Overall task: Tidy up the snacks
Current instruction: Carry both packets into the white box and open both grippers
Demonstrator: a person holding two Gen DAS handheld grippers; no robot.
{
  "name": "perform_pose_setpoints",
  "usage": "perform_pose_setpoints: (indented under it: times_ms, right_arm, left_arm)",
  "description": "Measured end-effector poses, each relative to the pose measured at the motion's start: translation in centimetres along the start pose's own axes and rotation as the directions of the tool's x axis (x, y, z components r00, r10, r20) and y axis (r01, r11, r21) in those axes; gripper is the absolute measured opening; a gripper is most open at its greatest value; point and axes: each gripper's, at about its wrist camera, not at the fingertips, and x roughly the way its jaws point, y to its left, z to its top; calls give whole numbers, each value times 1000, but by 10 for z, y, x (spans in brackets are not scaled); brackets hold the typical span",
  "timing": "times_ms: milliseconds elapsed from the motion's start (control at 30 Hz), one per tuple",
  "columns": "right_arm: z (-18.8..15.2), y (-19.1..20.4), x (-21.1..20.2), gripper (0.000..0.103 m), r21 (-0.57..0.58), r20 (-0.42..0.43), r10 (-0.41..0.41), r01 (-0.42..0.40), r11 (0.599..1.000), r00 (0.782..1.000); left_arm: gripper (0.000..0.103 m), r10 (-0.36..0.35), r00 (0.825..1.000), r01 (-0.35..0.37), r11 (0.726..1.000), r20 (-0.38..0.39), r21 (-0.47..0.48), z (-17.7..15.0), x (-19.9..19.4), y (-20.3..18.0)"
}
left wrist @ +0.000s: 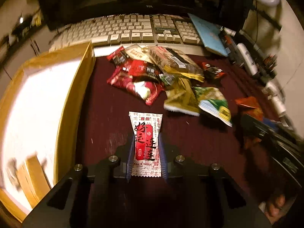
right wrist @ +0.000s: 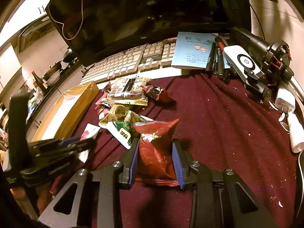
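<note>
L gripper (left wrist: 146, 148) jaws clamp a white/red sachet (left wrist: 146, 142), "ALL'S WELL" printed on it, above the maroon bench (left wrist: 199, 142) beside the yellow box (left wrist: 76, 102). R gripper (right wrist: 155, 152) jaws hold a dark red pouch (right wrist: 156, 152) near the snack pile (right wrist: 125, 102). Keyboard (left wrist: 136, 30) reads "PANGYINGO"; monitor (right wrist: 144, 17) "TCL". Only R view shows the blue booklet (right wrist: 191, 51) cover w/ print and an HP-logo device (right wrist: 245, 60).

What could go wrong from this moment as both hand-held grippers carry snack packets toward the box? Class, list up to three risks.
1. The left hand-held gripper pinches only the lower part of the white-and-red printed snack packet; it may slip out.
2. The puffy dark red foil packet in the right hand-held gripper may be crushed.
3. The grippers are close together beside the yellow-brown cardboard box; they may collide.
</note>
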Motion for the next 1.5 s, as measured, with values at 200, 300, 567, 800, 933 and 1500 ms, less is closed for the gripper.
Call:
perform_pose_setpoints:
  times_ms: [200, 300, 567, 800, 933, 1500]
  right_arm:
    - [0, 0, -8, 33, -6, 53, 20, -20, 1000, 998]
    - [-2, -4, -22, 33, -6, 111, 51, -51, 999, 993]
    - [14, 38, -46, 33, -12, 155, 209, -209, 978, 966]
    - [19, 153, -1, 33, -157, -7, 424, -420, 894, 906]
    - [19, 194, 34, 33, -158, -96, 441, -451, 878, 892]
    - [30, 268, 135, 34, -346, -214, 113, -184, 920, 970]
  left_arm:
    - [21, -103, 988, 114, 989, 114, -94, -14, -50, 22]
    - [21, -113, 977, 138, 982, 181, -133, -16, -79, 41]
    - [20, 34, 965, 40, 961, 261, -273, -5, -125, 117]
    - [21, 148, 956, -46, 928, 253, -369, 4, -124, 170]
    - [21, 118, 974, -30, 915, 196, -403, -3, -108, 192]
    - [21, 113, 994, -102, 888, -3, -449, 4, -27, 243]
